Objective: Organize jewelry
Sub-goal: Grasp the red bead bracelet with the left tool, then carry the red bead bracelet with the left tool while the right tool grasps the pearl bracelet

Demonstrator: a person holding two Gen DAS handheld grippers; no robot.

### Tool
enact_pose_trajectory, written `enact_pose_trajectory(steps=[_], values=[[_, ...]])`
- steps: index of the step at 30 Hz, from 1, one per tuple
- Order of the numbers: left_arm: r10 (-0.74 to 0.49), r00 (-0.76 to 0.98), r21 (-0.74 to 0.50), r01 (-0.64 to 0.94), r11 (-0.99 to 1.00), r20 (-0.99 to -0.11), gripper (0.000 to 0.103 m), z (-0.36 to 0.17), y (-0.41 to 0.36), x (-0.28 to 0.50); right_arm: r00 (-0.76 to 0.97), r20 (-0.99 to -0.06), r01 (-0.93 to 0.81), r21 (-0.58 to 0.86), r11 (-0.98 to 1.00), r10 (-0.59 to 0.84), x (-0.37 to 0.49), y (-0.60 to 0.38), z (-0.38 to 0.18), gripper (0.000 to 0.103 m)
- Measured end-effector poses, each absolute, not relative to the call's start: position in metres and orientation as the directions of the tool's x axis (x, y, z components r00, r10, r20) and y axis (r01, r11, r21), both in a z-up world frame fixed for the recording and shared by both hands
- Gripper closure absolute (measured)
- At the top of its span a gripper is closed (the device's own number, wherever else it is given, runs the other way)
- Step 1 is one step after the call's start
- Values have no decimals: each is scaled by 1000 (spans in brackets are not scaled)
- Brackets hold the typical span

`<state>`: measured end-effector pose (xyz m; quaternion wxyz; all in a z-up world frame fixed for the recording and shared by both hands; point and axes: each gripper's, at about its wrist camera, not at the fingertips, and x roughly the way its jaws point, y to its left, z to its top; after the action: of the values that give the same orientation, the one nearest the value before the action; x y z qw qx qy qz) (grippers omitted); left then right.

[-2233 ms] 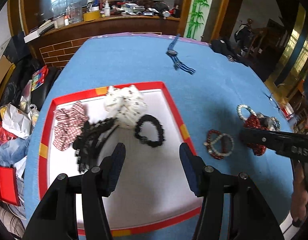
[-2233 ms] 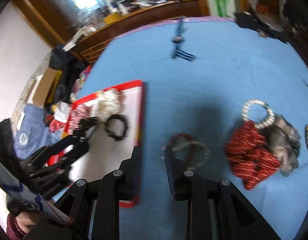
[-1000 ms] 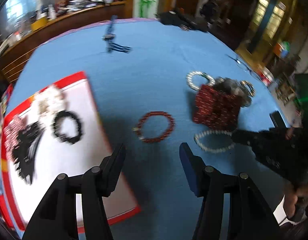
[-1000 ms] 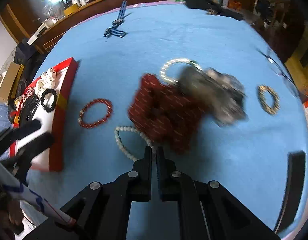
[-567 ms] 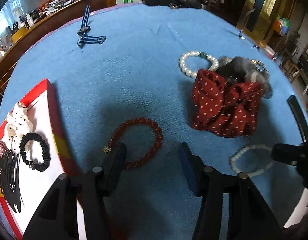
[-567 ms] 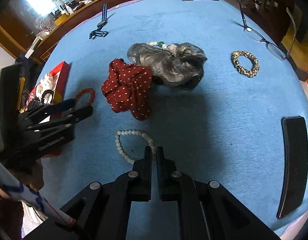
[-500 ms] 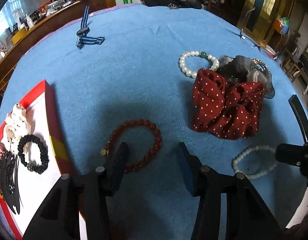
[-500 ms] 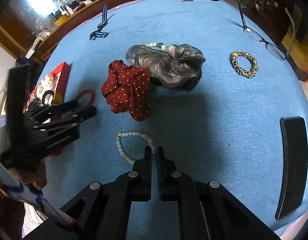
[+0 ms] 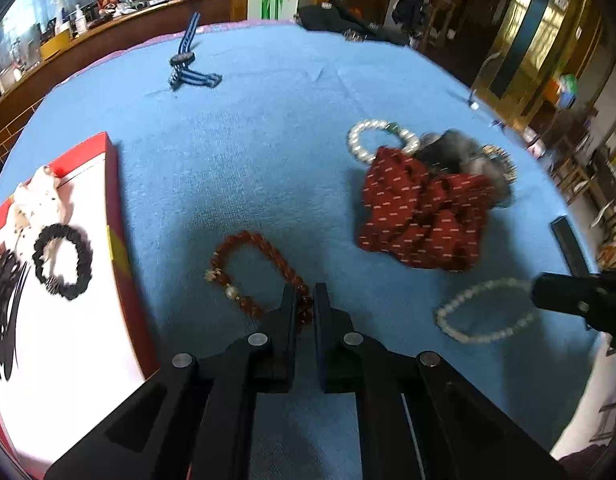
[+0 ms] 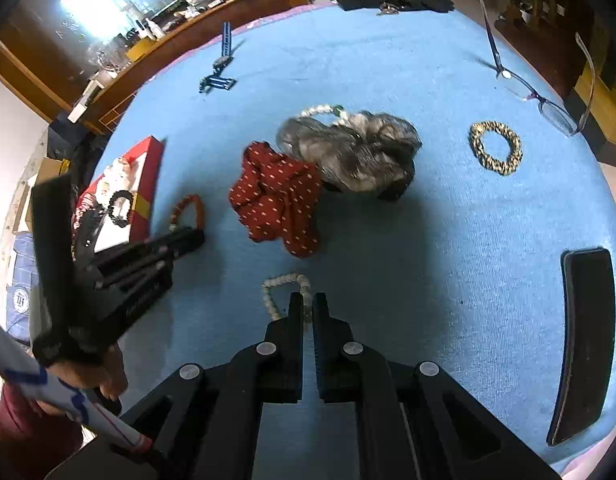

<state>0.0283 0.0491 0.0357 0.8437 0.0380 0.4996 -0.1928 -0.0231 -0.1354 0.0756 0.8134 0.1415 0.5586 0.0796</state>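
Note:
My left gripper point(image 9: 305, 307) is shut on the near side of a red bead bracelet point(image 9: 250, 266), which lies on the blue cloth just right of the tray. In the right wrist view this gripper point(image 10: 196, 236) reaches in from the left beside the same red bracelet point(image 10: 187, 207). My right gripper point(image 10: 307, 305) is shut on the near end of a small white bead bracelet point(image 10: 275, 283). The left wrist view shows that white bracelet point(image 9: 484, 312) pulled into an oval at the right gripper's tip point(image 9: 542, 294). The red-rimmed white tray point(image 9: 113, 204) holds a black hair tie point(image 9: 64, 262) and other hair pieces.
A red dotted scrunchie point(image 10: 280, 200), a grey scrunchie point(image 10: 350, 152) and a large pearl bracelet point(image 9: 382, 140) sit mid-table. Further right lie a gold patterned scrunchie point(image 10: 496, 148), glasses point(image 10: 548, 110) and a black curved piece point(image 10: 584, 340). A blue striped strap point(image 10: 220, 74) lies far back.
The left gripper sank toward the red bracelet and its jaws went from wide apart to shut on it. The right gripper stayed shut on the white bracelet, whose loop has narrowed.

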Motion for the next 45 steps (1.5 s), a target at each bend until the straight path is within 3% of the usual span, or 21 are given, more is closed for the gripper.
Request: enact_pose_trajectory(steps=[16, 45], values=[[-328, 522, -186, 306, 934, -787, 96, 111, 78, -3, 440, -825, -54, 368, 928, 353, -19, -105, 123, 99], [-142, 611, -102, 101, 990, -779, 96, 132, 175, -44, 357, -801, -317, 380, 869, 480, -8, 13, 142, 98]])
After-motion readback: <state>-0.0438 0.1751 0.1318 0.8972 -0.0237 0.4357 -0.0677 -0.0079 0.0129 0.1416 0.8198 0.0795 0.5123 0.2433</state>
